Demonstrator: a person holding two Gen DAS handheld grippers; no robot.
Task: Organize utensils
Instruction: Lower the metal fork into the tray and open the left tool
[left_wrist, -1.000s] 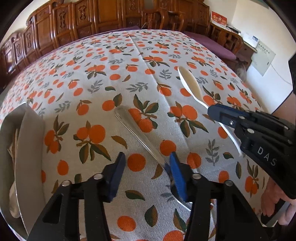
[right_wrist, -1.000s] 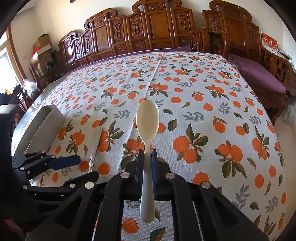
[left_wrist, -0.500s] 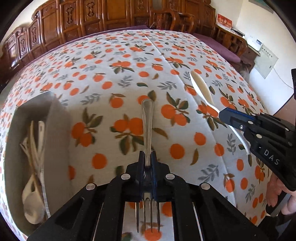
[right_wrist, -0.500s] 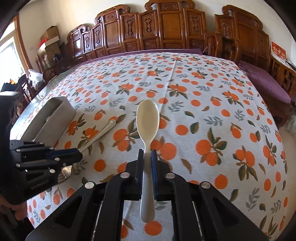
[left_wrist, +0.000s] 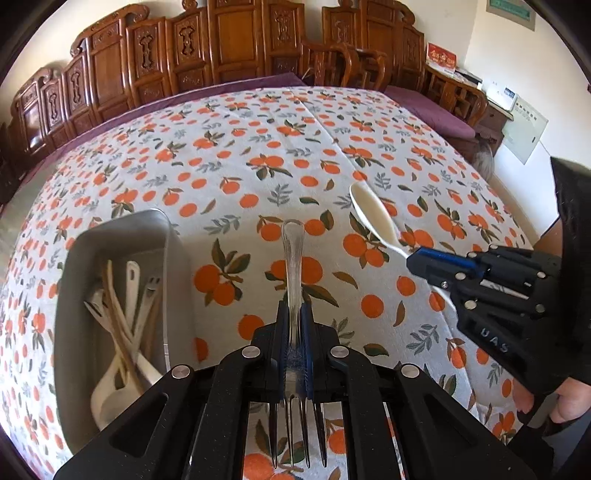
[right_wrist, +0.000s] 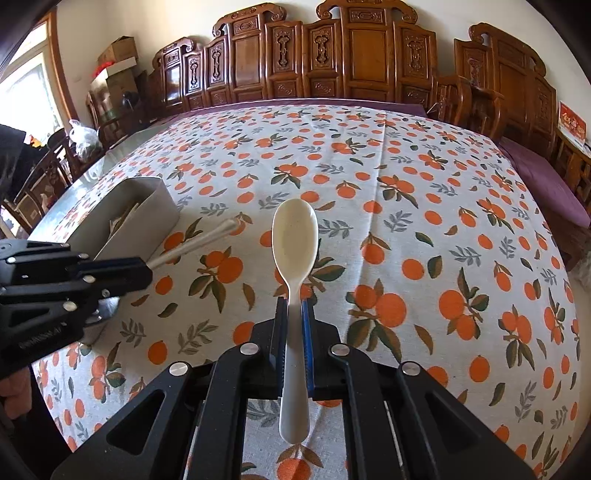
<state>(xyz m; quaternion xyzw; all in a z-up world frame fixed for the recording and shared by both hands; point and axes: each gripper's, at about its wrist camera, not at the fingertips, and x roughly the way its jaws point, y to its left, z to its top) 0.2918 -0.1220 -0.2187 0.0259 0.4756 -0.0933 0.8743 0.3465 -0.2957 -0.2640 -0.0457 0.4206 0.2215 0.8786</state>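
My left gripper (left_wrist: 294, 325) is shut on a metal fork (left_wrist: 293, 258), handle pointing forward and tines hanging behind the pads, lifted above the tablecloth. Left of it lies a grey tray (left_wrist: 122, 232) with several utensils inside. My right gripper (right_wrist: 294, 321) is shut on a cream plastic spoon (right_wrist: 294, 240), bowl forward, also held in the air. From the left wrist view the right gripper (left_wrist: 421, 258) and its spoon (left_wrist: 373, 218) show at the right. From the right wrist view the left gripper (right_wrist: 144, 271) with the fork (right_wrist: 199, 242) shows at the left, beside the tray (right_wrist: 159, 206).
The table wears a cloth with an orange-fruit print (right_wrist: 388, 206). Carved wooden chairs (right_wrist: 332, 55) line its far side. A purple cushion (right_wrist: 546, 184) sits at the right edge. A person's hand (left_wrist: 554, 406) holds the right gripper's handle.
My left gripper closed on the fork lying on the cloth and lifted it, swinging left so the tray came into fuller view. The right gripper carried the spoon leftward with it.
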